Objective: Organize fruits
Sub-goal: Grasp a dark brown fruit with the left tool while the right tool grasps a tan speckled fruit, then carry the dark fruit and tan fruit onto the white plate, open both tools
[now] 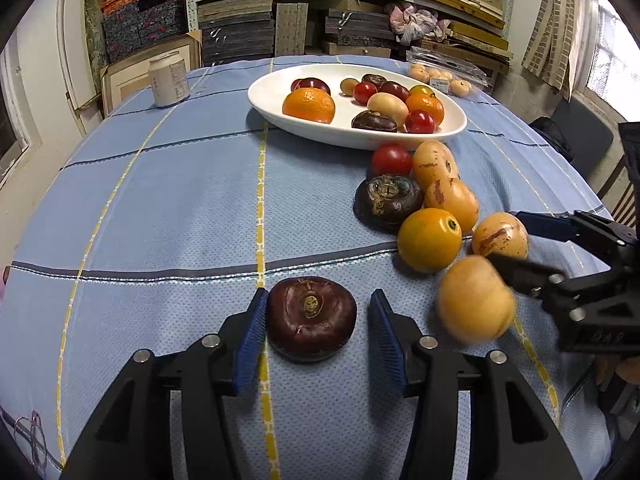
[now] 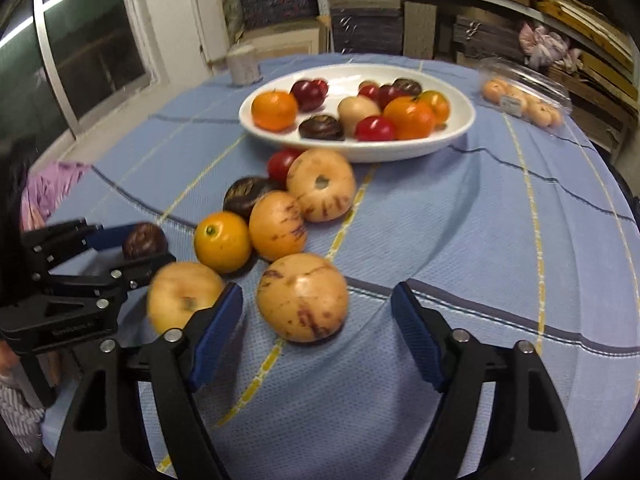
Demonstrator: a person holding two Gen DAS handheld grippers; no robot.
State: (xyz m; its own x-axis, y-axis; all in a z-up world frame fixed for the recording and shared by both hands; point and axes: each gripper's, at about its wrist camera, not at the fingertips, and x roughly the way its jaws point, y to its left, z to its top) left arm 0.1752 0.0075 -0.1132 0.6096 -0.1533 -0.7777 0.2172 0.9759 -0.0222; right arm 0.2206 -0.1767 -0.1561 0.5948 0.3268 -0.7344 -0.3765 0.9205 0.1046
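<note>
- blue-padded left gripper [image 1: 318, 316] is spread around a dark maroon fruit [image 1: 311, 317] on the cloth, right pad clear of it.
- right gripper [image 2: 318, 320] is spread around a streaked tan fruit [image 2: 302, 297], pads apart from it.
- white dish [image 1: 452, 130] of fruit sits beyond.

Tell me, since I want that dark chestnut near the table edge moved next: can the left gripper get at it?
Probably yes. The left gripper already straddles the dark chestnut, its jaws open with a gap on the right side, and nothing lies between them.
</note>
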